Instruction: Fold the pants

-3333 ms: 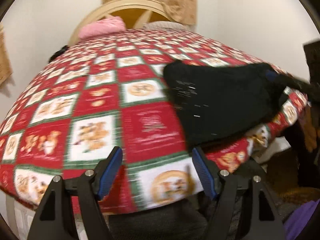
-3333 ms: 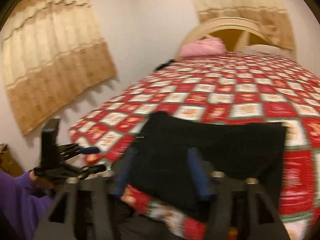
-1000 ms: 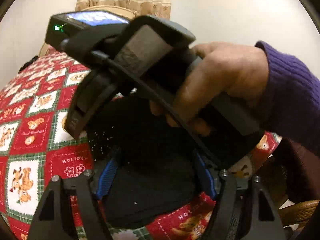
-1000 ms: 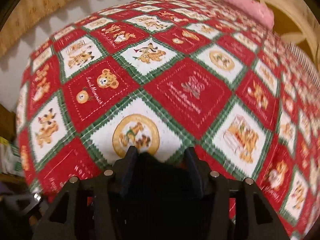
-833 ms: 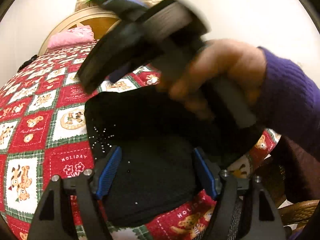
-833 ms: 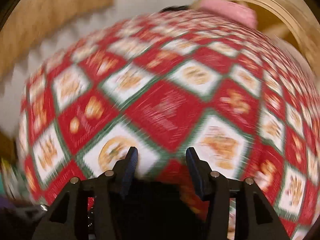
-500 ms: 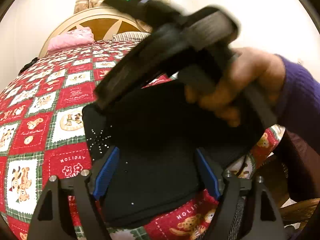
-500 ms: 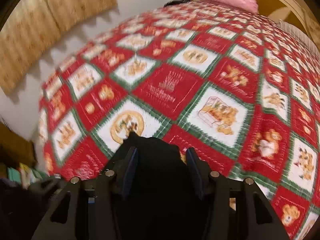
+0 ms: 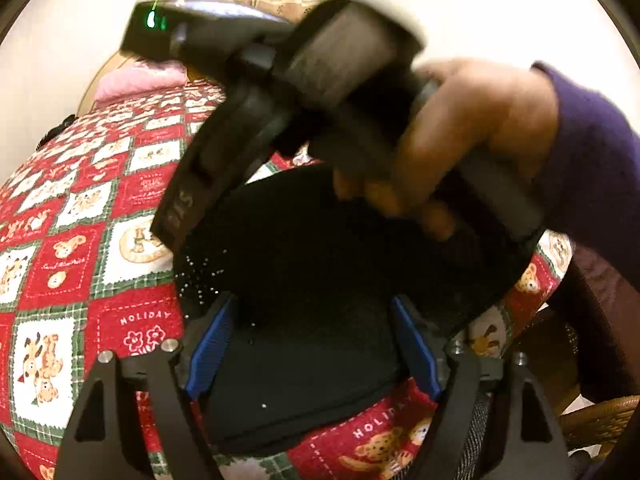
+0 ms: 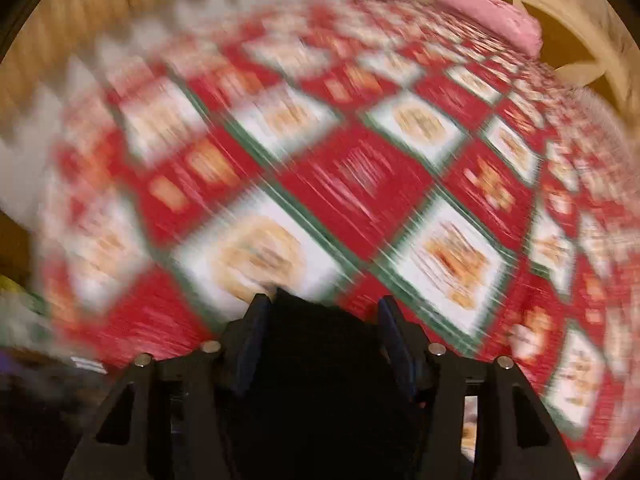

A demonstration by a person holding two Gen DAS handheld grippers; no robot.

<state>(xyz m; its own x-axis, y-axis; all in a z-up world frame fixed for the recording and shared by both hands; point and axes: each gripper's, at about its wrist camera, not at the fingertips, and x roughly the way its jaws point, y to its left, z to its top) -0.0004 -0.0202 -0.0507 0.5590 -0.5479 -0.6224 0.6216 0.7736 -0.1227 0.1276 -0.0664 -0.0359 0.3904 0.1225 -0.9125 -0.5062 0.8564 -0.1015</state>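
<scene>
The black pants lie folded in a compact bundle at the near corner of the bed. My left gripper is open, its blue pads on either side of the near edge of the pants. The body of the right gripper, held in a hand, hangs over the far part of the pants in the left wrist view; its fingertips are hidden there. In the blurred right wrist view my right gripper is open over a black fold of the pants.
A red, white and green holiday quilt covers the bed. A pink pillow lies by the cream headboard. A wicker chair stands at the lower right. Beige curtains hang on the wall.
The right gripper has swung and dipped over the pants; its own view is now heavily blurred. My left gripper has stayed open at the near edge of the pants.
</scene>
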